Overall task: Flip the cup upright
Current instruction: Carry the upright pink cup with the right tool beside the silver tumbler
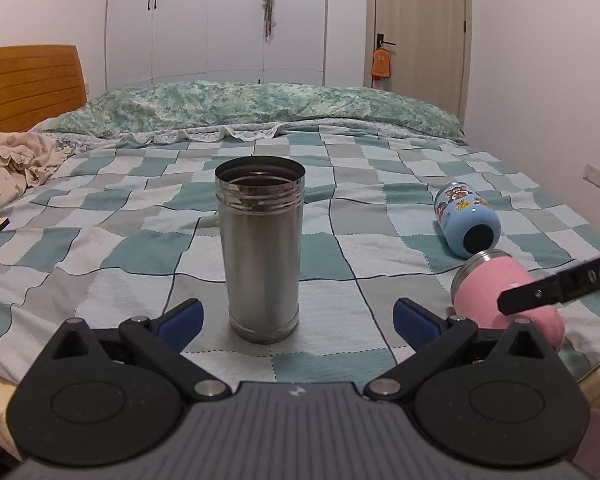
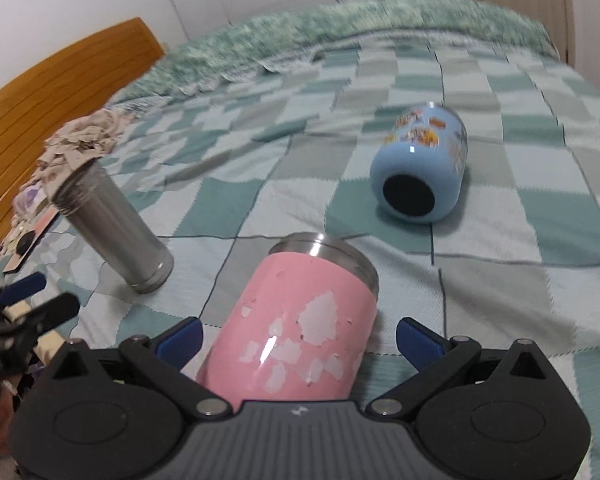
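Note:
A tall steel cup (image 1: 262, 252) stands upright on the checked bedspread, mouth up, straight ahead of my left gripper (image 1: 298, 322), which is open and empty just short of it. A pink cup (image 2: 296, 316) with chipped paint lies on its side, steel rim pointing away, between the wide-open jaws of my right gripper (image 2: 300, 340); the fingers do not touch it. The pink cup also shows in the left wrist view (image 1: 500, 292), partly behind the right gripper's black finger (image 1: 556, 282). A blue sticker-covered cup (image 2: 422, 164) lies on its side farther back, base toward me.
The steel cup also shows at the left of the right wrist view (image 2: 114, 232). Crumpled cloth (image 1: 12, 164) lies at the bed's left, by an orange headboard (image 1: 28, 84). A folded green quilt (image 1: 260, 108) runs along the far side. The bed's near edge is just below the grippers.

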A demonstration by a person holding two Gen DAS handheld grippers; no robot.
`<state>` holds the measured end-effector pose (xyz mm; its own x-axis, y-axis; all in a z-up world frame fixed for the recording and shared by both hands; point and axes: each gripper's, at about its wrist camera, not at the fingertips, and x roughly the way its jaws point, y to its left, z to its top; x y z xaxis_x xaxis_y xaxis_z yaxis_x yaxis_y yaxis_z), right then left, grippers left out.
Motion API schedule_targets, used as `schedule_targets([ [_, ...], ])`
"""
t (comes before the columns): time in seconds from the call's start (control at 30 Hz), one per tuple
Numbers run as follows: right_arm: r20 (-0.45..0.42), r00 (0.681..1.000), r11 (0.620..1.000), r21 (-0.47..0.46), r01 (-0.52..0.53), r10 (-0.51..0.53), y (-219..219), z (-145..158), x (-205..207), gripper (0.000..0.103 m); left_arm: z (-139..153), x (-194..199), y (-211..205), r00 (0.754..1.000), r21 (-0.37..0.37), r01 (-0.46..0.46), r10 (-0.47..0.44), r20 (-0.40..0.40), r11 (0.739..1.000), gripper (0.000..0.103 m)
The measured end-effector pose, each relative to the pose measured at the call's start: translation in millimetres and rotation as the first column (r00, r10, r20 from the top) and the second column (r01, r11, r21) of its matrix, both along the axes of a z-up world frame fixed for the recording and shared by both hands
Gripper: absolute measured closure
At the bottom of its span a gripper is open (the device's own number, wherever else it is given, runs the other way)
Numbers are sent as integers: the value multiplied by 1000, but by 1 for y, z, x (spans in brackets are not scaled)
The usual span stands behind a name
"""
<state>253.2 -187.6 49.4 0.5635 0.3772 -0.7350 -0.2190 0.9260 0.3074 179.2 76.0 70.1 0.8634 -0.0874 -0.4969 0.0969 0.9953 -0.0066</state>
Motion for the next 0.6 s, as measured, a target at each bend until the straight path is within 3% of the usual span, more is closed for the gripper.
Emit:
schedule_targets([
  [0.33,-128,990,997,41,61,-56,8,-19,22,6,-28,10,-7,991,59,137,-137,0,989,0],
  [0.6,-209,973,984,120,130,-103,3,-33,35,15,-36,14,-5,987,32,158,-158,-5,987,0],
])
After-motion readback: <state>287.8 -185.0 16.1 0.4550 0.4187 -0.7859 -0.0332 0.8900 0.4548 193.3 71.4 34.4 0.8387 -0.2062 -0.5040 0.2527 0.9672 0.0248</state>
